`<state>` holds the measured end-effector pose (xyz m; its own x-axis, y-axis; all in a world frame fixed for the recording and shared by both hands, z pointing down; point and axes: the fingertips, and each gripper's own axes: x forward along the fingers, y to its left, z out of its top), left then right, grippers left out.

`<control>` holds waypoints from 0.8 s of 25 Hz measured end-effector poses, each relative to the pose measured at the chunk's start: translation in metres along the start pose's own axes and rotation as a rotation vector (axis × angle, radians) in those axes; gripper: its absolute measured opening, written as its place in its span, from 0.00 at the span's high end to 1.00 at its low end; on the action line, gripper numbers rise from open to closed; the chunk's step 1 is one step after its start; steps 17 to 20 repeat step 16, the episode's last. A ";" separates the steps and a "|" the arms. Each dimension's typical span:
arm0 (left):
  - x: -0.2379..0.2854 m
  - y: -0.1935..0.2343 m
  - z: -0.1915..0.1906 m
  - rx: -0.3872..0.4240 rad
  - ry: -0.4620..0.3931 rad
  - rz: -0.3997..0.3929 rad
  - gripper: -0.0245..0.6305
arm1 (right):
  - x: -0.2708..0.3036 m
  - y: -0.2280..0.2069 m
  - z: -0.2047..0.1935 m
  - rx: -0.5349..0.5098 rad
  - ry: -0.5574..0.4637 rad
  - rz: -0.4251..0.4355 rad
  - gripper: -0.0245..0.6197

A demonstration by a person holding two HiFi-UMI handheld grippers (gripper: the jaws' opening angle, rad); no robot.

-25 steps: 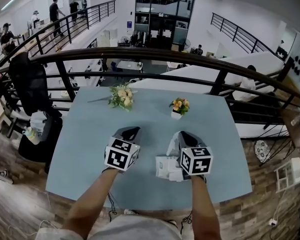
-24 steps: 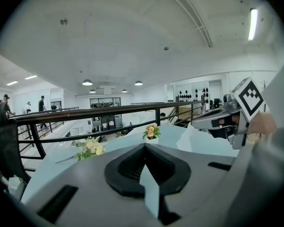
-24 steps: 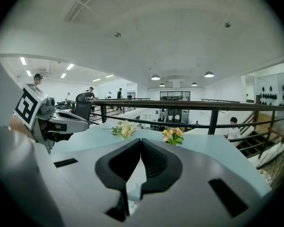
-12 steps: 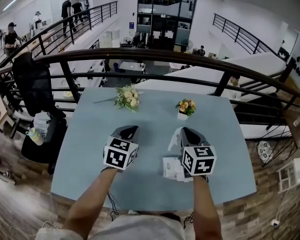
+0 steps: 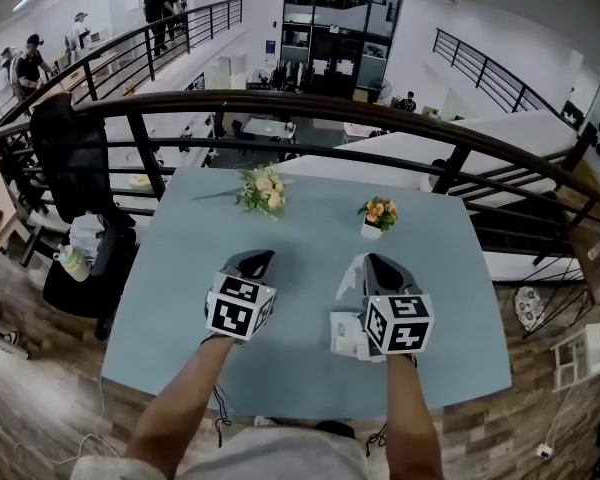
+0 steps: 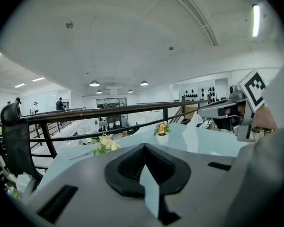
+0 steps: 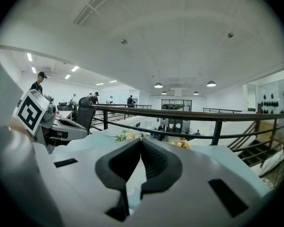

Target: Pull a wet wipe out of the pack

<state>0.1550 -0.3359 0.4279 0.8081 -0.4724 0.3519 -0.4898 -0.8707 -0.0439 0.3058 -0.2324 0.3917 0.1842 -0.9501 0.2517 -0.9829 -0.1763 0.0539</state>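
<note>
A white wet wipe point(image 5: 348, 280) hangs from the tip of my right gripper point(image 5: 370, 260), which is shut on it above the table. In the left gripper view the same wipe point(image 6: 191, 134) dangles below that gripper point(image 6: 201, 113). The pack of wipes point(image 5: 342, 336) lies on the pale blue table point(image 5: 180, 298), just under and left of the right gripper's marker cube. My left gripper point(image 5: 263, 258) hovers to the left of the pack, apart from it. Its jaws meet at the tip point(image 6: 144, 146) with nothing between them. The right gripper's own view point(image 7: 141, 142) does not show the wipe clearly.
A loose bunch of flowers point(image 5: 263, 190) and a small potted flower point(image 5: 379, 215) stand at the table's far side. A dark railing point(image 5: 280, 108) runs behind the table. A black chair point(image 5: 65, 178) stands off the left edge. People walk on the far balcony.
The right gripper has risen a little with the wipe in its jaws. The left gripper has drifted slightly across the table. Both stay shut.
</note>
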 end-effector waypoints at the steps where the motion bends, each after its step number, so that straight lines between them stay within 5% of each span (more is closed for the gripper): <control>1: -0.001 0.000 -0.001 -0.003 0.000 0.002 0.97 | -0.001 0.001 -0.001 0.000 0.001 0.001 0.95; 20: -0.011 0.011 -0.007 -0.015 -0.012 0.044 0.97 | 0.001 0.007 -0.003 -0.008 -0.008 0.021 0.95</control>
